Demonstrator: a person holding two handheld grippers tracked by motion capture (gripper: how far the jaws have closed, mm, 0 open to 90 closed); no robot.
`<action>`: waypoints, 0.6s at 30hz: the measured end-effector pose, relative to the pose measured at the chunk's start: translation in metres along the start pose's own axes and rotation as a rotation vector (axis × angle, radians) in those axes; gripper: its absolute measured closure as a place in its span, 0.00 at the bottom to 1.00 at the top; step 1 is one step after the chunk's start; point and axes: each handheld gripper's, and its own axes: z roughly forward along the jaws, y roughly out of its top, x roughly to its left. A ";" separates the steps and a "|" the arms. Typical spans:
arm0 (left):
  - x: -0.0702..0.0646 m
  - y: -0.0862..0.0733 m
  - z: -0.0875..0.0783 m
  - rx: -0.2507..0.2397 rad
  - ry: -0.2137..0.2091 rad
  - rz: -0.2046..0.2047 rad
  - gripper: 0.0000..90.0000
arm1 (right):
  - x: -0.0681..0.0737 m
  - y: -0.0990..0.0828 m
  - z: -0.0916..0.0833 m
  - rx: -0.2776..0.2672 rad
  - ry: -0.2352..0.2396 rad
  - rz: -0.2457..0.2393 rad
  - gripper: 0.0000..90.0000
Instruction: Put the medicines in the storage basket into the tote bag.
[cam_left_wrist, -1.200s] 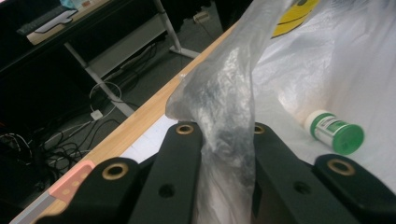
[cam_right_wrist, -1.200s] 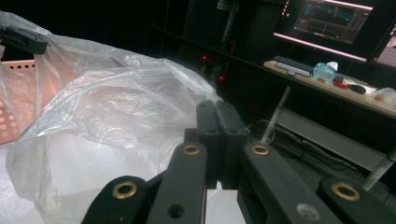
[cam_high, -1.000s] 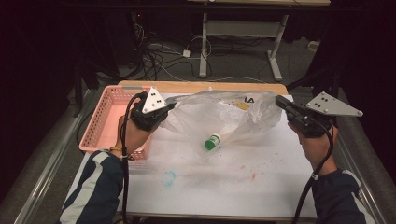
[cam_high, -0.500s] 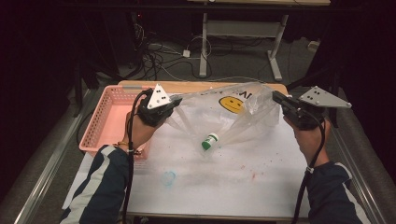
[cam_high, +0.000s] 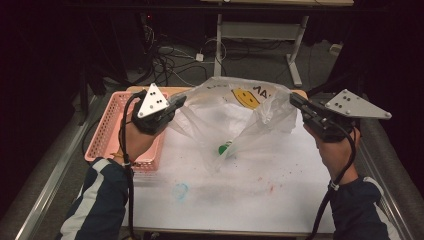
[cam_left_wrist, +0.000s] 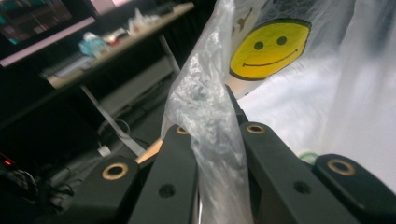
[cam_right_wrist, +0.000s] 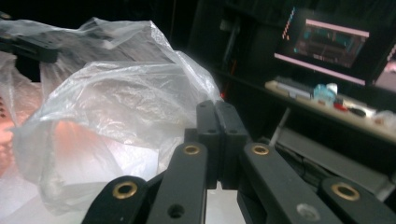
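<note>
A clear plastic bag (cam_high: 235, 115) printed with a yellow smiley face (cam_high: 246, 96) hangs stretched between my two grippers above the white table (cam_high: 260, 190). My left gripper (cam_high: 177, 103) is shut on the bag's left edge, and bunched film (cam_left_wrist: 205, 93) runs between its closed jaws (cam_left_wrist: 210, 126). My right gripper (cam_high: 296, 100) is shut on the right edge; the bag (cam_right_wrist: 107, 107) spreads away from its closed jaw tips (cam_right_wrist: 217, 109). A green-capped bottle (cam_high: 225, 148) lies in the sagging bottom of the bag, close to the table.
A pink basket (cam_high: 107, 132) stands at the table's left edge, under my left forearm. Blue and red stains (cam_high: 180, 190) mark the white surface. Desk legs and cables (cam_high: 220, 45) stand on the dark floor beyond the table.
Both hands have risen and lifted the bag's edges higher. The bag now hangs in a deeper sag, and the green-capped bottle has slid down into its low point.
</note>
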 end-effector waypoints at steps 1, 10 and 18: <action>0.000 0.004 -0.004 -0.011 0.006 0.003 0.98 | 0.002 0.005 -0.003 -0.011 0.003 -0.006 1.00; 0.011 0.026 -0.006 -0.043 0.013 0.009 0.98 | -0.004 0.023 -0.003 -0.032 -0.020 -0.026 1.00; 0.026 0.028 0.036 -0.010 -0.003 -0.023 0.98 | -0.046 -0.002 0.033 0.063 -0.106 0.046 1.00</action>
